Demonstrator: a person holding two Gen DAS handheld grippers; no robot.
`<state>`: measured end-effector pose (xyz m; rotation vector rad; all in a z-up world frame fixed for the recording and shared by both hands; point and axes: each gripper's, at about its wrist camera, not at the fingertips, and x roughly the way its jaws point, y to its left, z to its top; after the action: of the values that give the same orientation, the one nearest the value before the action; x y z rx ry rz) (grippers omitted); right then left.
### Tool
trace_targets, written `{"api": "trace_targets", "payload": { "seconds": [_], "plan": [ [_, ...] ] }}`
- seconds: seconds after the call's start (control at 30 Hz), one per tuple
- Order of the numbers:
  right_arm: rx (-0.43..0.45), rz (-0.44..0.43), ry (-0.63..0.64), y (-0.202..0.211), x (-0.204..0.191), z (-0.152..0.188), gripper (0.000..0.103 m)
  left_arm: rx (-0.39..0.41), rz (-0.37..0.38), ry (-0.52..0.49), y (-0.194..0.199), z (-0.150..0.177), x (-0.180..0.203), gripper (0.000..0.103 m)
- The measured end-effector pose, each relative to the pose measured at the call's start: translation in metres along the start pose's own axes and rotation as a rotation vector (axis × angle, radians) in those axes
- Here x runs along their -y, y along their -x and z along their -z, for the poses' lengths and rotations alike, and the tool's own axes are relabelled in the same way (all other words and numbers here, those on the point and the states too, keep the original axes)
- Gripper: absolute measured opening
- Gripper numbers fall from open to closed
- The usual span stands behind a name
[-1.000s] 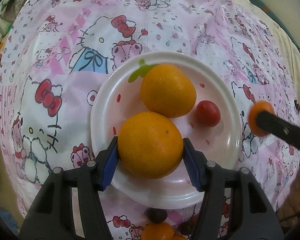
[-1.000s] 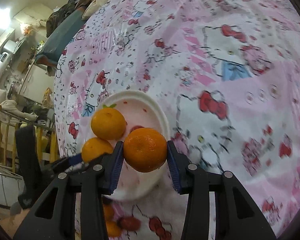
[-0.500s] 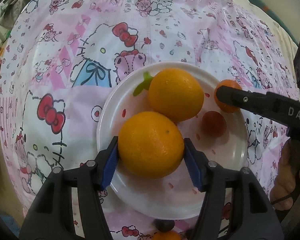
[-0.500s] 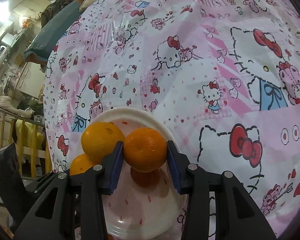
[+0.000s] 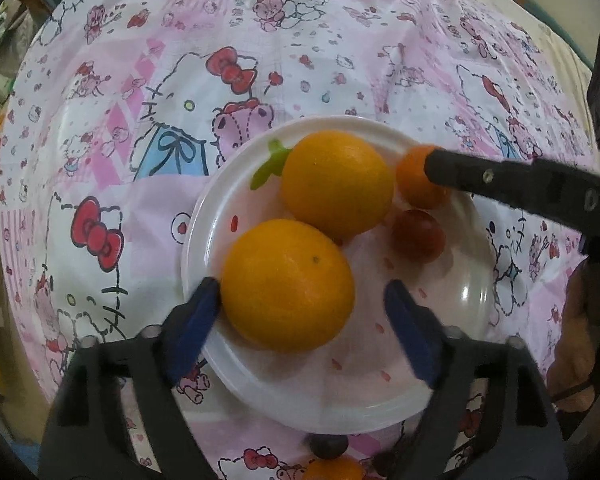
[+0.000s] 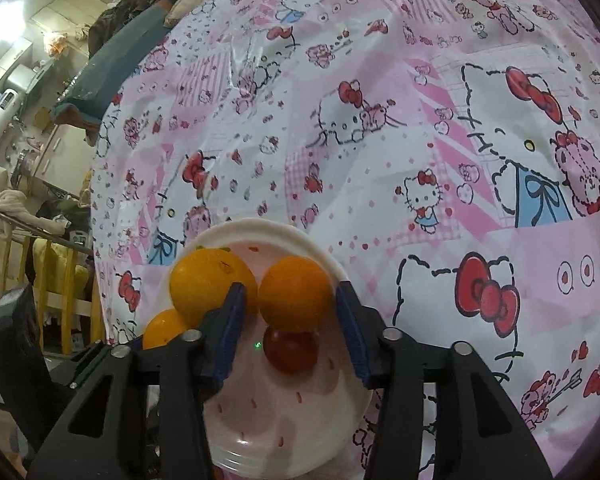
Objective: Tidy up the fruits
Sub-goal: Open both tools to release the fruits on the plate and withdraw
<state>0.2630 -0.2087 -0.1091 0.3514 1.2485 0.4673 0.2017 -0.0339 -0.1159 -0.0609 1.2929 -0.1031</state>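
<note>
1. We see a glossy plastic tablecloth (image 6: 380,140), pink and white with cartoon cats and red bows, wrinkled in places; behind it the right wrist view shows a cluttered room with a railing and piled clothes
2. One round white plate (image 5: 300,400) with small red flecks lies under both pairs of jaws
3. Our left gripper (image 5: 304,320) has its blue-padded jaws spread apart; the left pad touches a big dimpled orange (image 5: 286,284) resting on the plate between them, the right pad stands clear of it
4. A second big orange (image 5: 336,182) sits on the plate just beyond those jaws
5. Our right gripper (image 6: 290,322) has its jaws parted around a small smooth mandarin (image 6: 294,292); we cannot tell if the pads touch it
6. One round, dark red fruit (image 6: 290,350) lies on the plate under the mandarin
7. Three more small fruits, partly hidden, lie on the cloth beneath the left jaws
</note>
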Motion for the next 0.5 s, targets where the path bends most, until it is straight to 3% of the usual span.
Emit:
{"api": "trace_targets", "payload": {
  "seconds": [0.07,0.27,0.5],
  "plan": [
    [0.014,-0.006,-0.002,0.005,0.0,-0.001,0.062,-0.003,0.0,0.002,-0.001,0.0,0.001,0.086],
    [0.038,-0.009,-0.016,0.017,0.004,-0.004,0.062,-0.002,0.004,0.007,0.002,0.001,-0.001,0.086],
    [0.07,0.012,-0.032,0.032,0.01,-0.001,0.069,0.035,0.004,-0.01,0.019,0.009,-0.001,0.086]
  ]
}}
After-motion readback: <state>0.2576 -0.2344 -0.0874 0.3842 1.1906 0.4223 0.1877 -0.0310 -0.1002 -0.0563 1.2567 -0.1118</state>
